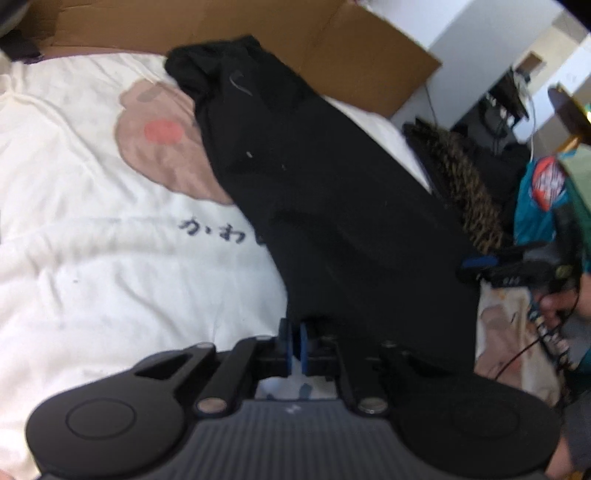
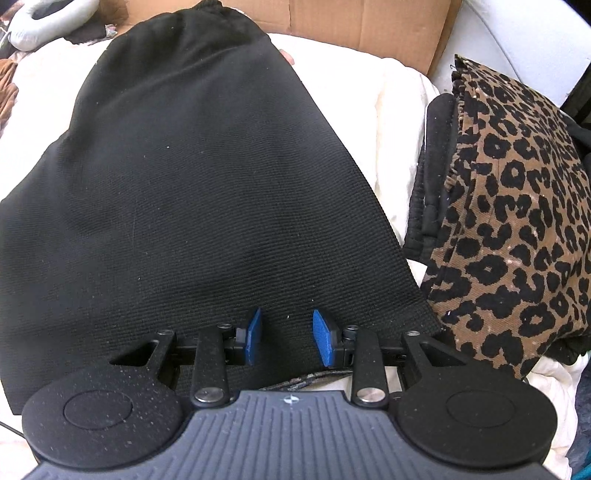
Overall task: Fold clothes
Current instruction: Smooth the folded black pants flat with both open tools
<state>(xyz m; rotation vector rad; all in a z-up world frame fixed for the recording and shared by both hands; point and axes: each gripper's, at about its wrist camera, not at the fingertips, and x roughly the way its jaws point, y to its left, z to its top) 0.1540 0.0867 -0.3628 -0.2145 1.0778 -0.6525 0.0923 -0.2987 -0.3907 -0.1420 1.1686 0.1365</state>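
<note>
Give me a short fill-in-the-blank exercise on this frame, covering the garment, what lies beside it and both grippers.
1. The garment spread on the white bedding is ____ in colour.
2. The folded cloth beside it has a ____ print.
3. The left gripper has its blue pads ____ at the garment's near edge.
4. The right gripper has its jaws ____ over the garment.

Missing words: black; leopard; shut; open

Trousers [image 2: 192, 177] spread along bed [image 2: 399, 122].
Folded pile [image 2: 517, 206] just right of trousers; cardboard [image 2: 354, 22] behind; printed sheet [image 1: 92, 206] left of trousers.
</note>
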